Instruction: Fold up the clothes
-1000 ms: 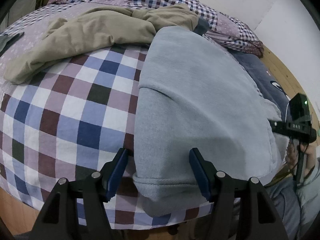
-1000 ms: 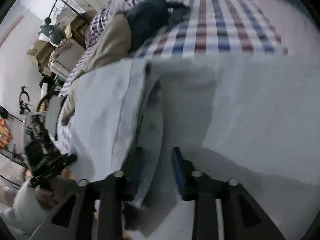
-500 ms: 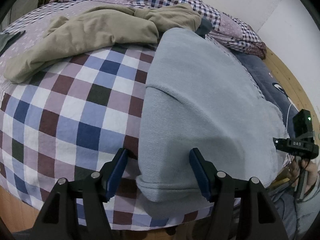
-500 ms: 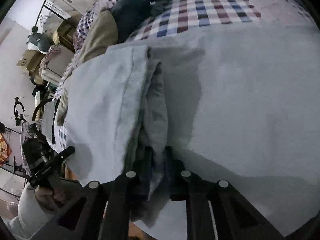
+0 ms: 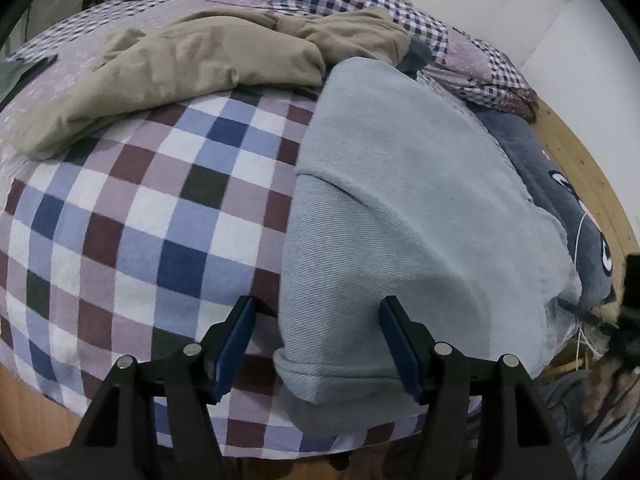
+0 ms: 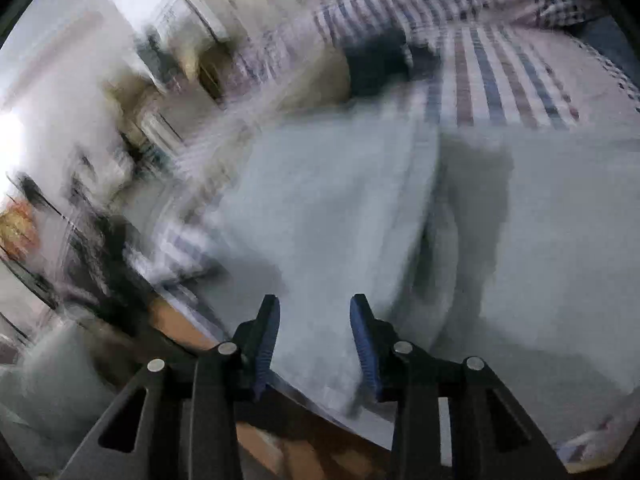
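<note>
A pale blue sweatshirt (image 5: 400, 208) lies folded lengthwise on the checked bedspread (image 5: 132, 216), its ribbed hem hanging over the near bed edge. My left gripper (image 5: 316, 320) is open, its fingers either side of the hem end and just above it. In the right wrist view, which is heavily motion-blurred, the same pale blue sweatshirt (image 6: 320, 216) fills the middle, with a folded edge running down it. My right gripper (image 6: 314, 320) is open over the near edge of the cloth, nothing pinched between its blue pads.
A crumpled tan garment (image 5: 192, 64) lies at the back of the bed. A dark navy garment with a cartoon face (image 5: 572, 216) sits right of the sweatshirt. A checked pillow (image 5: 480, 68) is at the far right. Wooden bed frame (image 5: 580, 152) runs along the right side.
My right gripper was shut on the sweatshirt's folded edge half a second ago; it has let go, opened and swung away quickly. The left gripper stayed open and edged slightly left along the hem.
</note>
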Tool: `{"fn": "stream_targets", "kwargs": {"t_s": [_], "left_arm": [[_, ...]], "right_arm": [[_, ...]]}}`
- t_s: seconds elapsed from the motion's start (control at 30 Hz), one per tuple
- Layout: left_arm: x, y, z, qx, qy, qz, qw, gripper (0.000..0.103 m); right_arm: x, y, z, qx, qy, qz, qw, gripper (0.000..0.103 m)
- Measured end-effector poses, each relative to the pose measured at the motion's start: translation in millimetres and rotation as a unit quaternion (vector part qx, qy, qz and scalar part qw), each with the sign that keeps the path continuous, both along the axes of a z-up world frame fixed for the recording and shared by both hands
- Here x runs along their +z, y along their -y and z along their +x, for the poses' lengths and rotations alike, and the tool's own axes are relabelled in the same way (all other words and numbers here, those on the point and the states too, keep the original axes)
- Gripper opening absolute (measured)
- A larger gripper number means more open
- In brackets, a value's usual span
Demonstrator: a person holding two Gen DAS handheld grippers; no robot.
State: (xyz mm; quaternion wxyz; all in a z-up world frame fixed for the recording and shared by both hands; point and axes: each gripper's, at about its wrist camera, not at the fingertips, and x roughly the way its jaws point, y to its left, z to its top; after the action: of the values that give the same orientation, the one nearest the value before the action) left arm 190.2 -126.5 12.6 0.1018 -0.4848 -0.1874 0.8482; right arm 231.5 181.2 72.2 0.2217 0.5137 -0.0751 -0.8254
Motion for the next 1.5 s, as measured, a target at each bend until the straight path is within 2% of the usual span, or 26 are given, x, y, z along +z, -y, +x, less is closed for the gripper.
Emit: {"fn": "stream_targets", "kwargs": {"t_s": [0.03,0.07,0.13,0.3,0.37,0.47,0.53,0.67,0.83,0.93,1.03,1.2,1.27,1.3,1.33,1.4,1.5], "left_arm": [[0,5,2,0.012,0.003,0.01,0.9999,0.068],[-2,13,4,0.029,0.007,0.025,0.9993,0.068],[-5,27,7,0.058,0.017,0.055,0.9967,0.068],[-22,35,10,0.068,0.055,0.118,0.9891,0.068],[-24,36,13,0.068,0.06,0.134,0.9868,0.064],[-32,38,17,0.067,0.068,0.17,0.9807,0.05],[-34,38,20,0.061,0.07,0.185,0.9783,0.034],[-30,31,24,0.044,0.065,0.168,0.9827,0.03],[-17,31,28,0.033,0.042,0.147,0.9877,0.03],[-3,26,32,0.021,0.013,0.118,0.9927,0.03],[6,21,34,0.014,-0.011,0.086,0.9961,0.03],[35,20,42,0.034,-0.089,0.064,0.9934,0.03],[50,14,45,0.039,-0.131,0.044,0.9897,0.039],[55,9,46,0.037,-0.147,0.037,0.9878,0.048],[58,4,45,0.031,-0.155,0.036,0.9868,0.054],[62,-10,40,0.011,-0.162,0.034,0.9861,0.058],[64,-36,29,-0.024,-0.165,0.023,0.9858,0.061]], "right_arm": [[-11,2,-3,-0.008,0.016,0.021,1.0,0.028],[-13,2,-3,-0.012,0.018,0.026,0.999,0.026],[-7,3,-2,-0.016,0.014,0.033,0.999,0.026],[0,9,6,-0.021,-0.015,0.06,0.998,0.03],[6,16,9,-0.012,-0.039,0.066,0.997,0.03],[16,30,19,0.019,-0.087,0.061,0.994,0.032],[15,47,24,0.043,-0.099,0.065,0.992,0.034],[1,78,26,0.082,-0.091,0.092,0.988,0.035],[-10,90,26,0.11,-0.081,0.105,0.985,0.037],[-28,92,24,0.122,-0.047,0.139,0.982,0.038],[-23,89,23,0.118,-0.047,0.125,0.984,0.038],[-4,52,20,0.064,-0.056,0.054,0.995,0.038],[5,27,20,0.031,-0.068,0.015,0.997,0.042],[9,13,20,0.011,-0.074,-0.002,0.997,0.044],[14,-6,21,-0.018,-0.083,-0.02,0.996,0.05],[21,-48,24,-0.088,-0.102,-0.048,0.99,0.051],[30,-122,33,-0.206,-0.121,-0.084,0.967,0.051]]}}
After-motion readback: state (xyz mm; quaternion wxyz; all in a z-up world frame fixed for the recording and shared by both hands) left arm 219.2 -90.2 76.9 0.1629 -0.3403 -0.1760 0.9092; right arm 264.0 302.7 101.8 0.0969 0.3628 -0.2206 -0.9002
